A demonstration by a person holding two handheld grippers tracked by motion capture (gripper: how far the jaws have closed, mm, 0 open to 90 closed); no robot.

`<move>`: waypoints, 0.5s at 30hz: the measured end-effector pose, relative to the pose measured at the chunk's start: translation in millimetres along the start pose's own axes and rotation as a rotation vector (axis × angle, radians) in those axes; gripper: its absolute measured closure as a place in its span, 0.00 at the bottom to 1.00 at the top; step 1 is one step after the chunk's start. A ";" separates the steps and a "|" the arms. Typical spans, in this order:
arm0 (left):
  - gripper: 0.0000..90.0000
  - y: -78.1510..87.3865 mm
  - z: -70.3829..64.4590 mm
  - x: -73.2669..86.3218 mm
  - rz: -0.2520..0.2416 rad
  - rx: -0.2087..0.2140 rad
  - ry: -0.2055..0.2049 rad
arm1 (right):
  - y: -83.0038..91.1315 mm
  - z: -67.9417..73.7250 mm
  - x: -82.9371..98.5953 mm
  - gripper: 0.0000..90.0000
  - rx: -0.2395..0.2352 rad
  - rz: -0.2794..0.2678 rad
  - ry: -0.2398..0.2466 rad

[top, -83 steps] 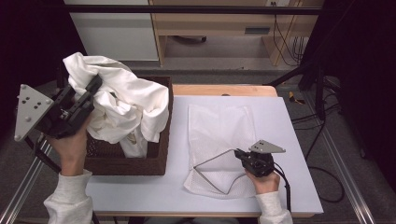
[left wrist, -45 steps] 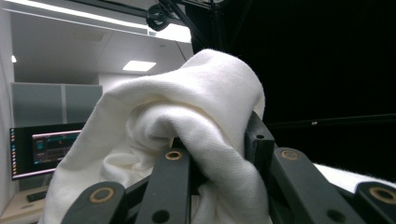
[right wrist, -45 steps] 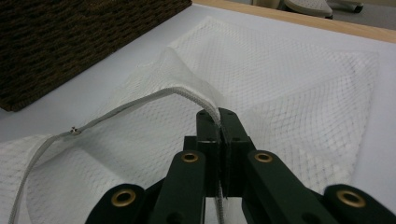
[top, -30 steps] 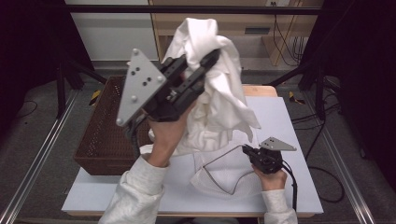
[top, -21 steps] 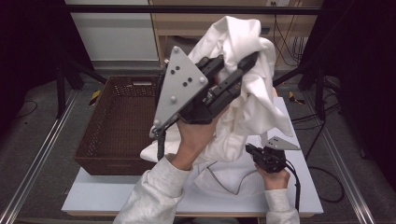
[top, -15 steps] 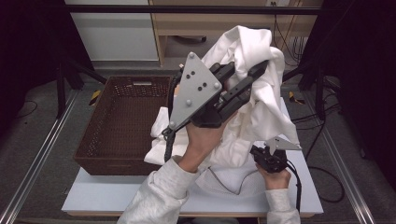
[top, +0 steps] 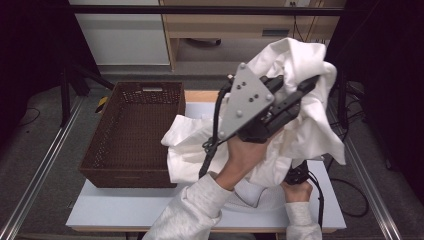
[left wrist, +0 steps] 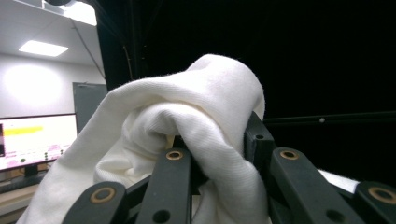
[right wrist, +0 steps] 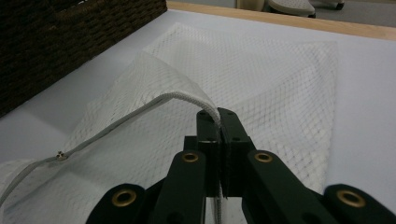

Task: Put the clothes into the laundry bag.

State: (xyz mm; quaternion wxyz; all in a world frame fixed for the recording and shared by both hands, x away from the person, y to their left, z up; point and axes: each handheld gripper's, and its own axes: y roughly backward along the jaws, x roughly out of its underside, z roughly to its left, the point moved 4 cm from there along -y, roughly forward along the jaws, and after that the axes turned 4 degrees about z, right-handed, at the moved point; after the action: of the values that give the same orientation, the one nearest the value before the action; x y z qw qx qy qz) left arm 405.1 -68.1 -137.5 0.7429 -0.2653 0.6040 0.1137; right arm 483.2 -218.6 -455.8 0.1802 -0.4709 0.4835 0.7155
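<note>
Left gripper (top: 295,100) sat upper right of the high view, raised well off the surface (top: 115,210), fingers (left wrist: 175,172) clamped on a bunched fold of the white cloth (top: 305,125). In the left gripper view the cloth (left wrist: 187,121) bulged up between and over the fingers, so the grip looked deep, not just an edge pinch. The rest of it hung down in folds; a lower tail trailed toward frame centre, next to the basket (top: 132,135), which looked empty.

Right gripper (top: 298,173) was low, lower right of the high view, mostly hidden behind the hanging cloth. Its own view was clearer: fingers (right wrist: 231,135) together, pinching the corded rim of the mesh bag (right wrist: 261,79) and lifting that edge slightly off the surface. Rest of the bag lay flat, running toward the top of that frame.

My read: cloth was held high so its bulk could clear the bag rim and drop in from above, and the right side held the rim up to keep the mouth open. How wide the mouth gaped I couldn't tell; the lifted edge looked shallow.

Risk: trailing tail near the basket could land outside the bag, or drag the rim shut on the way down. Next move probably needed the cloth centred over the opening first.
</note>
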 end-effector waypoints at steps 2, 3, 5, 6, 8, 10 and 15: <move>0.83 -3.5 -6.3 -3.6 -0.008 0.011 -0.013 | 0.9 -0.9 0.0 0.99 -0.003 -0.003 -0.003; 0.83 -4.3 -8.9 -4.9 -0.010 0.012 -0.024 | 1.3 -1.0 -0.1 0.99 0.002 -0.004 -0.008; 0.83 -4.0 -10.7 -4.9 -0.008 0.009 -0.042 | 3.5 -2.6 0.1 0.99 0.002 -0.007 -0.011; 0.83 -3.0 -9.9 -3.8 -0.004 0.011 -0.042 | 4.3 -4.0 0.1 0.99 0.002 -0.012 -0.011; 0.83 1.3 -5.4 0.6 0.004 0.006 -0.039 | 5.5 -8.2 1.2 0.99 0.001 -0.022 0.015; 0.83 9.3 2.3 6.9 0.009 -0.004 -0.036 | 6.3 -11.0 2.2 0.99 0.005 -0.023 0.012; 0.83 49.3 28.5 18.7 0.021 -0.038 -0.036 | 4.3 -13.5 4.1 0.99 0.014 -0.016 -0.012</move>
State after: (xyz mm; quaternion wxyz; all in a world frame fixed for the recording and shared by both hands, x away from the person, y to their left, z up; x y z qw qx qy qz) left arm 409.4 -14.8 -164.5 0.7472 -0.2710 0.5910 0.1380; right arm 484.8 -233.0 -458.3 0.1921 -0.4692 0.4835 0.7136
